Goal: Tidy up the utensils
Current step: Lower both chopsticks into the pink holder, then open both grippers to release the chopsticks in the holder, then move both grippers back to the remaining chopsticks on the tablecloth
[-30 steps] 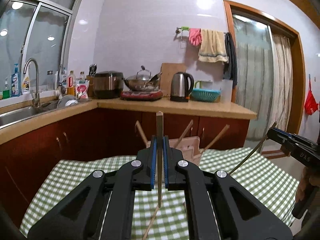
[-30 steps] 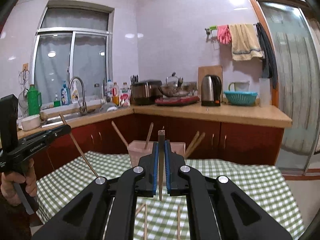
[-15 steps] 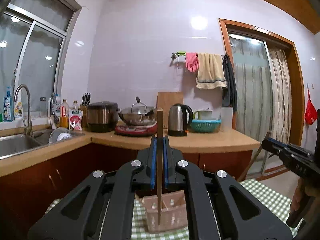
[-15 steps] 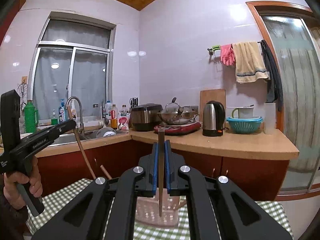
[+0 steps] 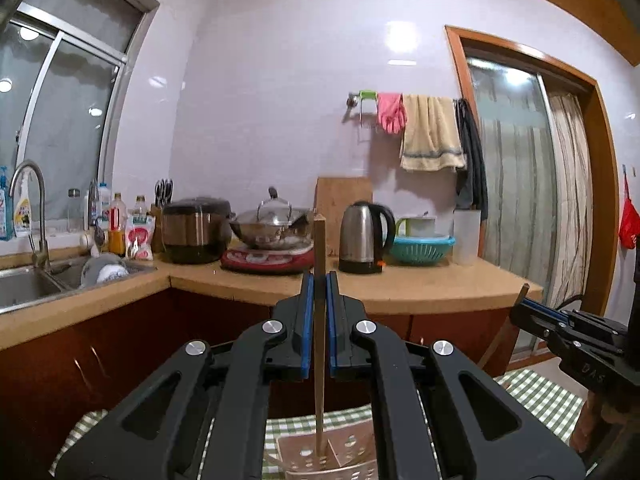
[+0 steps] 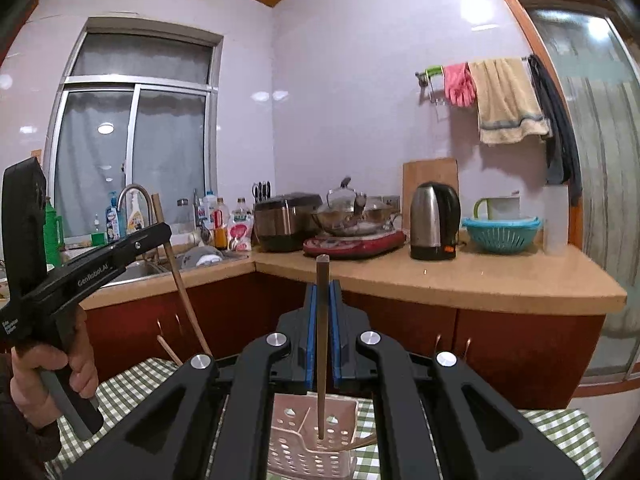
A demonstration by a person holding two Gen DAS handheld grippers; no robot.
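The left gripper (image 5: 319, 280) is clamped on a light wooden chopstick (image 5: 319, 360), held upright between its blue pads (image 5: 307, 320). The stick's lower tip hangs over the pale perforated basket (image 5: 352, 446), which sits on the green checked tablecloth (image 5: 540, 396); whether the tip touches the basket cannot be told.

The right gripper (image 6: 322, 300) is likewise closed on a darker chopstick (image 6: 321, 360), also upright, its tip above the same basket (image 6: 340, 412). In that view the basket already holds a few thin sticks (image 6: 364, 442) leaning inside, and another stick (image 6: 170, 350) pokes up to the left of the basket, behind the gripper's frame.

Each gripper's black frame blocks most of the basket and the cloth (image 6: 120, 392) in its own view. To the left of the basket, in the right wrist view, a hand (image 6: 52, 376) grips the handle of the left gripper (image 6: 162, 236), its chopstick (image 6: 180, 280) slanting down toward the basket.

Beyond the basket stands a run of dark red cabinets (image 6: 520, 352) under a tan counter (image 6: 480, 280). On it, straight behind the basket, are a red hob (image 6: 354, 242) with a lidded steel pot (image 6: 352, 212), a rice cooker (image 6: 286, 220) to its left and a kettle (image 6: 434, 220) and teal colander (image 6: 502, 234) to its right. A sink (image 6: 140, 270) with a curved tap (image 6: 136, 200) lies farther left, under the window (image 6: 132, 140). A pink glove (image 6: 458, 84) and a towel (image 6: 506, 100) hang on the wall above.
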